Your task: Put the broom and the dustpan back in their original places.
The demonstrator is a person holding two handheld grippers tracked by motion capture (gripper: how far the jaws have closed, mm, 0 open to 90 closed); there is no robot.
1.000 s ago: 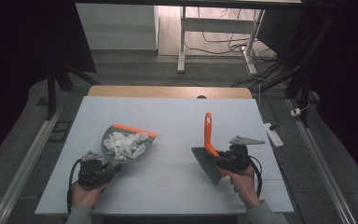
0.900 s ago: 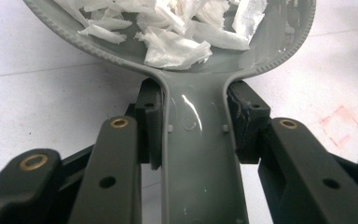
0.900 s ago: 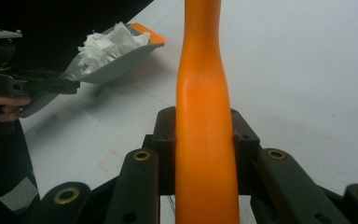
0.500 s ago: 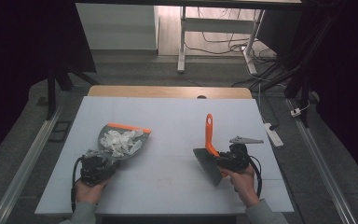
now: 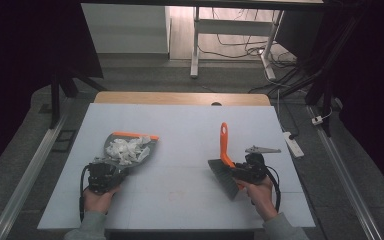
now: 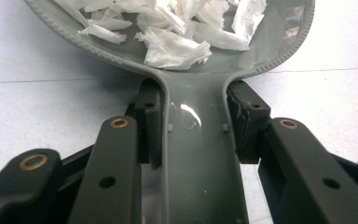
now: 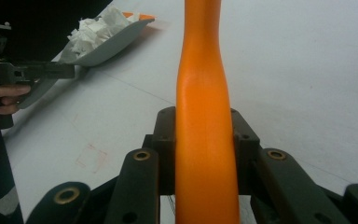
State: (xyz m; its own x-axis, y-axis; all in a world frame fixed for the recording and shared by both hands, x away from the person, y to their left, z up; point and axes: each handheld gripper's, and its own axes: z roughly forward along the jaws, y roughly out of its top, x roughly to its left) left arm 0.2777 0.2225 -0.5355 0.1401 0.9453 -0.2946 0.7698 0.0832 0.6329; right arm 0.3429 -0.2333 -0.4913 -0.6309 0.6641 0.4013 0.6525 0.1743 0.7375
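The dustpan (image 6: 200,154) looks like glossy grey plastic, its load crumpled white paper scraps (image 6: 177,28); the brush handle (image 7: 205,140) smooth orange plastic; the tabletop (image 5: 190,125) matt white.

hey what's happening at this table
A person holds a gripper in each hand over a white table. The left gripper is clamped on the handle of a grey dustpan loaded with torn white paper scraps. The right gripper is clamped on the orange handle of a small brush, its bristles toward the person. The two tools are held apart; it looks like a sweep-up.
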